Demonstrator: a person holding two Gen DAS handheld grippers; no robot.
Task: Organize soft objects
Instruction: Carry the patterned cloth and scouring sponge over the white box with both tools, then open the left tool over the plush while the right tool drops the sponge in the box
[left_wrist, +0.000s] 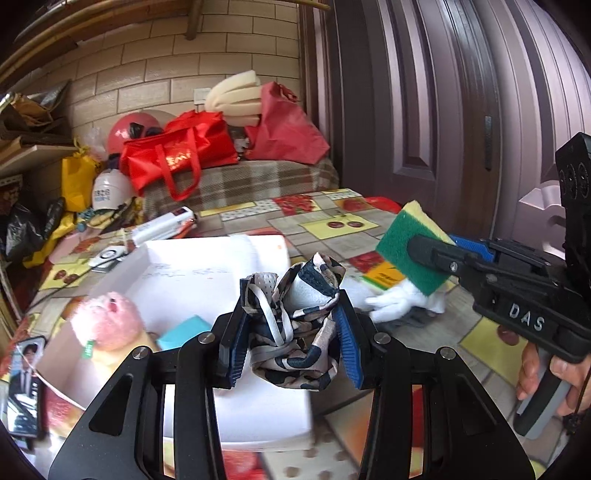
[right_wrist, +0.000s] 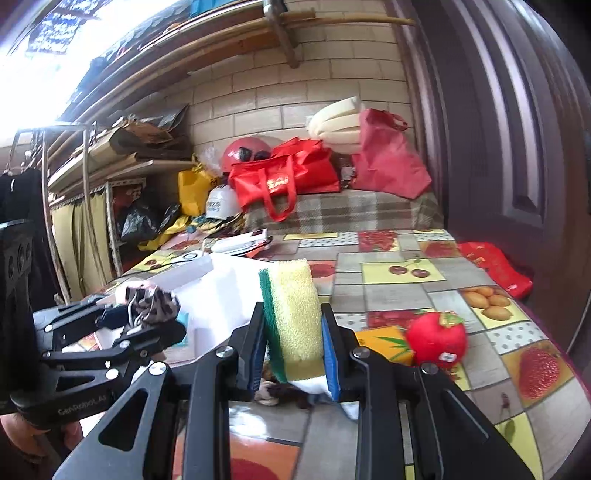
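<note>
1. Table (right_wrist: 413, 295) – fruit-print cloth; carries everything below.

2. White box (left_wrist: 207, 266) – open top, left-centre of table. Inside: pink plush toy (left_wrist: 107, 321) at near-left wall, teal block (left_wrist: 184, 330) beside it. Looks like the collecting bin for soft items (my judgement).

3. Left gripper (left_wrist: 291, 332) – pinching a patterned cloth bundle (left_wrist: 295, 317) w/ white strap, fingers pressed in on both sides. Held above box's near-right edge, partly over the interior.

4. Right gripper (right_wrist: 293, 354) – clamped on a sponge (right_wrist: 291, 317), yellow foam w/ green scrub face, upright between the pads. In air over table, right of box, not yet above it.

5. Red apple toy (right_wrist: 436, 341) – on table, right of the right gripper, touching an orange packet (right_wrist: 386, 345).

6. White plush (left_wrist: 399, 301) + grey cloth under it – on table below the sponge. Not yet boxed.

Handling notes (judgement):
- Step in hand: drop cloth bundle into box; sponge next.
- Carry bundle further over the bare floor of box, clear of pink toy, before letting go; strap hangs loose, may snag on a finger, so spread wide and lift straight up.
- Keep right gripper back til left is out; the two are near each other.
- Sponge is squashy: light grip enough.
</note>
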